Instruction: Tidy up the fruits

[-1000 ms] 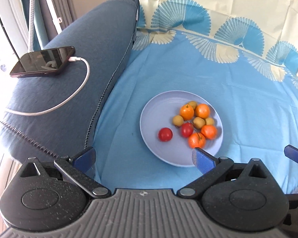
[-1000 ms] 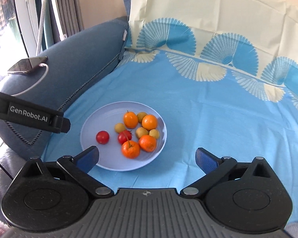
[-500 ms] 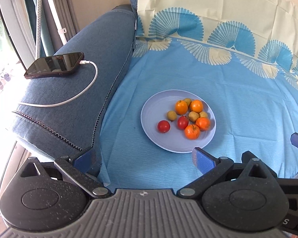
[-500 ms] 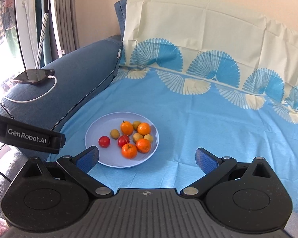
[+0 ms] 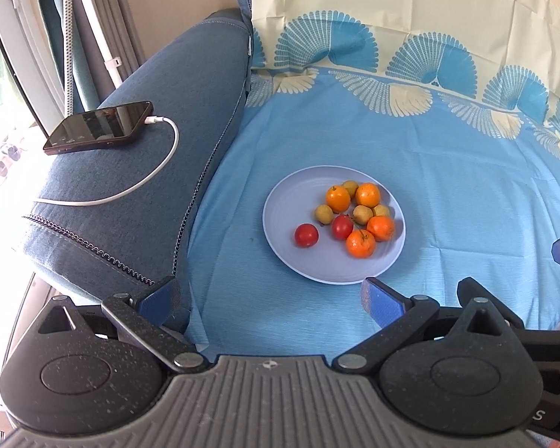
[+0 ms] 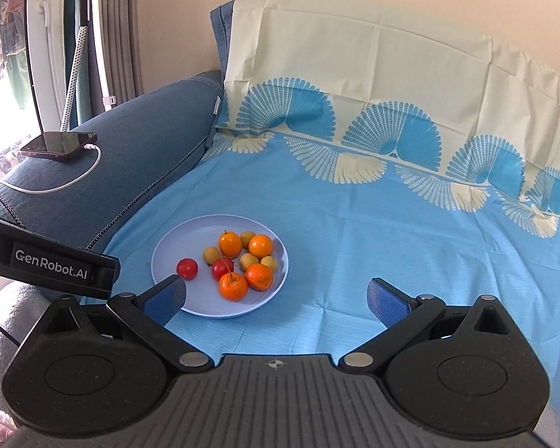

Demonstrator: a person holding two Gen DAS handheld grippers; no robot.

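Both grippers pulled back & up from the plate [image 5: 317,272] over the last sec. In left wrist view the plate shrank and slid further from the left gripper [image 5: 268,296]; at first its right finger overlapped the plate's near rim, now rim sits just clear of it. More armrest and the phone [image 5: 99,127] came into view. In right wrist view the right gripper [image 6: 276,296] drew back too: plate got smaller, more backrest & wall showed. Fruits didn't shift; jaws' gap unchanged.
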